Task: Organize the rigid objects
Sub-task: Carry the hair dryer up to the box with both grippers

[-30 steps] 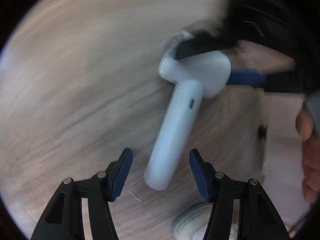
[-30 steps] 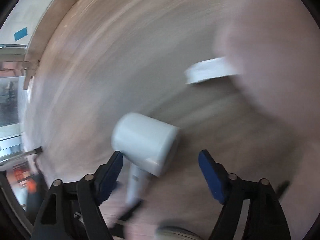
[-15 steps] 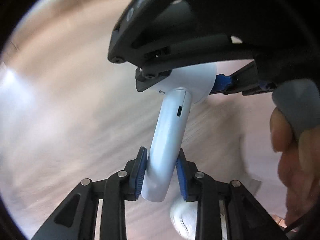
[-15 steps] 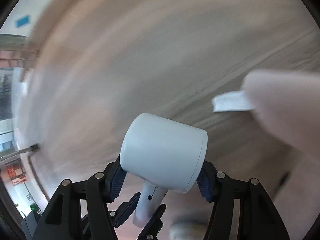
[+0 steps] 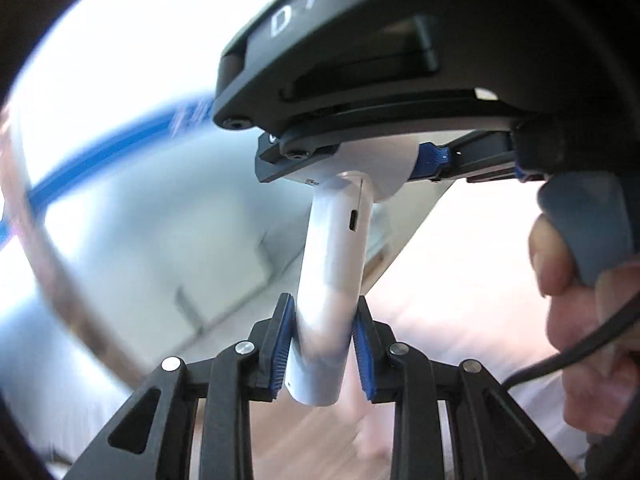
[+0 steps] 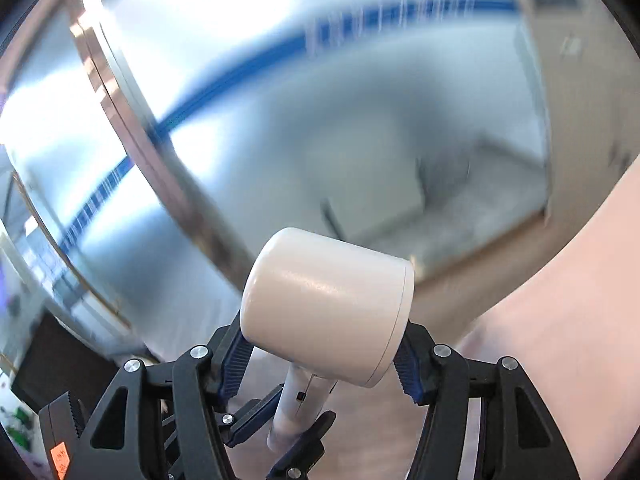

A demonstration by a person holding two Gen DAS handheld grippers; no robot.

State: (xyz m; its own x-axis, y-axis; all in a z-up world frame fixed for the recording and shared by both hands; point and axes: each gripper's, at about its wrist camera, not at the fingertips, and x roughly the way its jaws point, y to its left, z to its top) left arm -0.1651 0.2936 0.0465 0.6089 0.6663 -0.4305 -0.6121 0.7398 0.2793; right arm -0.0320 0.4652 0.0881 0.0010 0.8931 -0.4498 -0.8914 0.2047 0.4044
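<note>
While it hangs lifted between both tools, the smooth white plastic hair-dryer-shaped device (image 5: 334, 280) is pinched at two places, probably to keep it from swinging as it is carried. Its rounded handle sits clamped between the ribbed blue pads of the left gripper (image 5: 323, 350); its glossy cylindrical head (image 6: 328, 312) is squeezed across the barrel by the right gripper (image 6: 322, 354). Behind it everything is motion-blurred: a pale wall with a blue stripe (image 6: 280, 50), and wood-toned surface below.
</note>
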